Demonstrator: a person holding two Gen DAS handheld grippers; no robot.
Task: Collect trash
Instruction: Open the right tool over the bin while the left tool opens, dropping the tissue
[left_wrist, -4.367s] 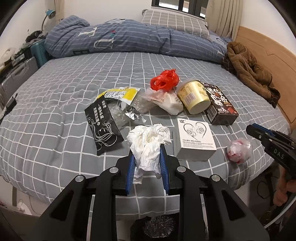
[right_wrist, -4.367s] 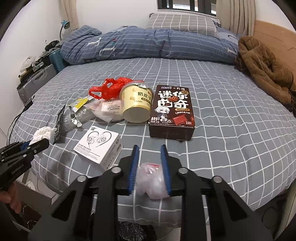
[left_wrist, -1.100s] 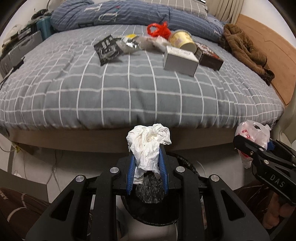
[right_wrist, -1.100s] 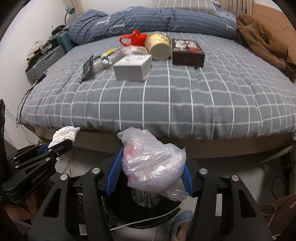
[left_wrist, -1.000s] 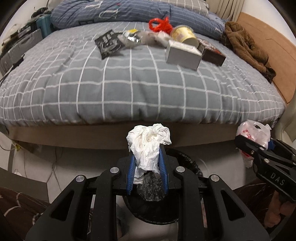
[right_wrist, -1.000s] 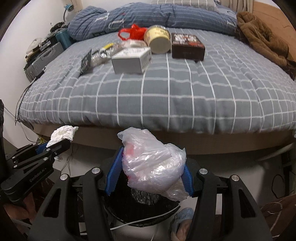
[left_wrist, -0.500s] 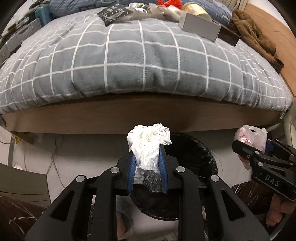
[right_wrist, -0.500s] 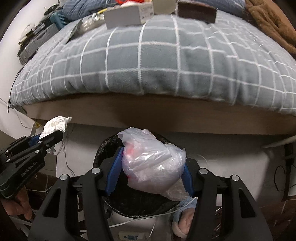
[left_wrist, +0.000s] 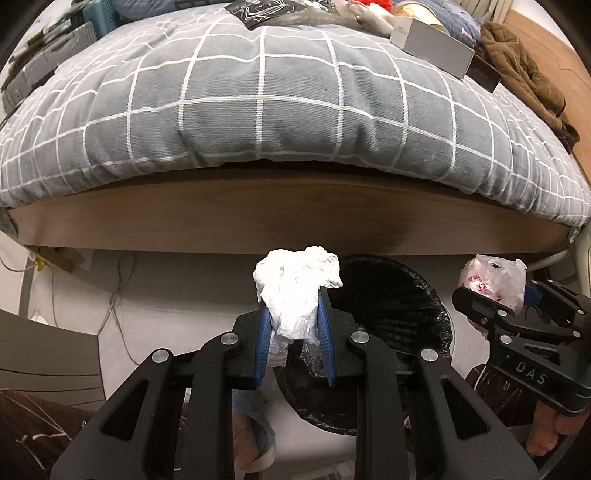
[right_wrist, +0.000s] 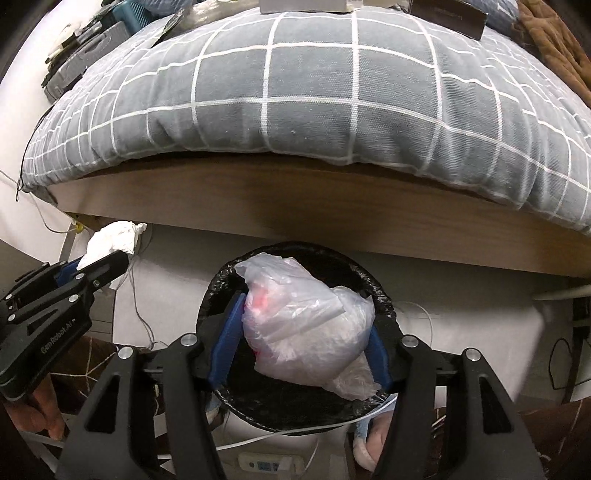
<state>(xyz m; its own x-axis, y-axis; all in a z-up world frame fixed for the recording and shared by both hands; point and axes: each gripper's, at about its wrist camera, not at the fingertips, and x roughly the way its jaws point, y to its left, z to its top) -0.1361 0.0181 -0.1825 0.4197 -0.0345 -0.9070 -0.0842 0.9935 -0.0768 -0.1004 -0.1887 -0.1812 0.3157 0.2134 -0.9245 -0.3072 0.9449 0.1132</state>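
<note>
Tissue wad (left_wrist: 295, 291) and plastic bag (right_wrist: 306, 328), each pinched in a gripper above the bin (right_wrist: 218, 284), await dropping; boxes (left_wrist: 432, 55) remain on the bed (left_wrist: 258, 122).

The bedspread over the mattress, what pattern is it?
Grey bedspread with a white grid; right wrist view shows it best.

bedroom, seen low from the foot of the bed

a grey quilt (left_wrist: 280, 110) with a white grid hung over the edge of a brown wooden bed frame (left_wrist: 288, 218), and the pale floor (left_wrist: 177, 295) ran beneath it with thin cables (left_wrist: 122, 291) trailing across. a wooden headboard panel (left_wrist: 546, 44) stood at the far right, with a brown coat (left_wrist: 524, 74) heaped on the bed beside it. on the left, a teal case (left_wrist: 101, 14) and grey cases (right_wrist: 74, 70) sat beside the bed. a dark patterned rug (right_wrist: 107, 354) lay on the near floor. light fell evenly from above, leaving shade under the quilt's edge.
</note>
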